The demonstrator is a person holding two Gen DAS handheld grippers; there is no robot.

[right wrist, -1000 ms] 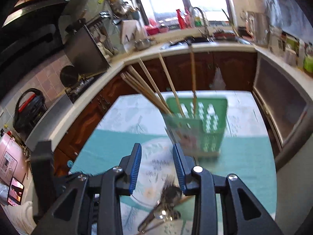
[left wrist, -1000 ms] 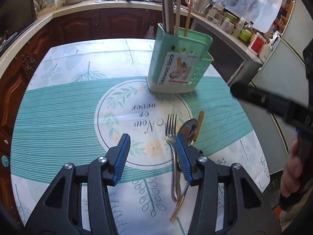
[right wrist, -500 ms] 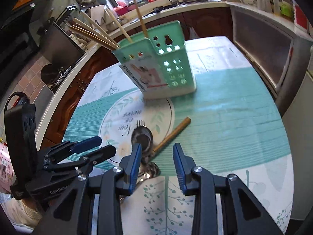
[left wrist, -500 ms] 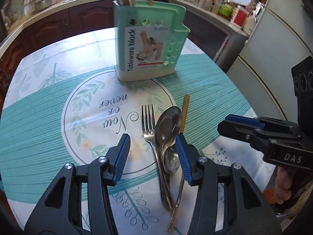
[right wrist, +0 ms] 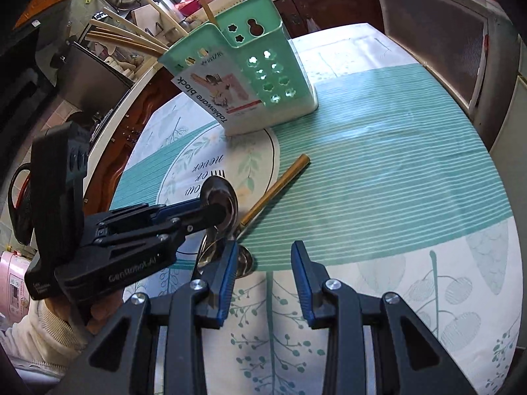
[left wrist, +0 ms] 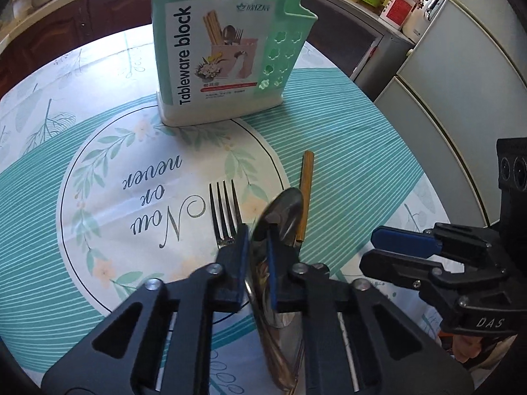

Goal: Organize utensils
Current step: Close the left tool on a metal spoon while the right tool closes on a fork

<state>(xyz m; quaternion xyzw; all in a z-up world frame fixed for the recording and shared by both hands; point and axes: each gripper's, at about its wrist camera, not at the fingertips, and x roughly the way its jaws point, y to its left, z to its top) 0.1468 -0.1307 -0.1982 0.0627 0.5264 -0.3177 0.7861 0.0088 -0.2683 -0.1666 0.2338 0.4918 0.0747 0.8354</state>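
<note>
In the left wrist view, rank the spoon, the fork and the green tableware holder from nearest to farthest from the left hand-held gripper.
1. Spoon: clamped between the jaws of the left hand-held gripper.
2. Fork: lying on the cloth just left of the spoon.
3. Green tableware holder: standing upright at the far side of the table.

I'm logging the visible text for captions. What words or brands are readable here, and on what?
"Tableware block": label on the green utensil holder; its small print is unreadable.
"Now or never": tablecloth.
"DAS": right tongs.
"GenRobot.AI": left tongs; smaller print there is unreadable.
</note>
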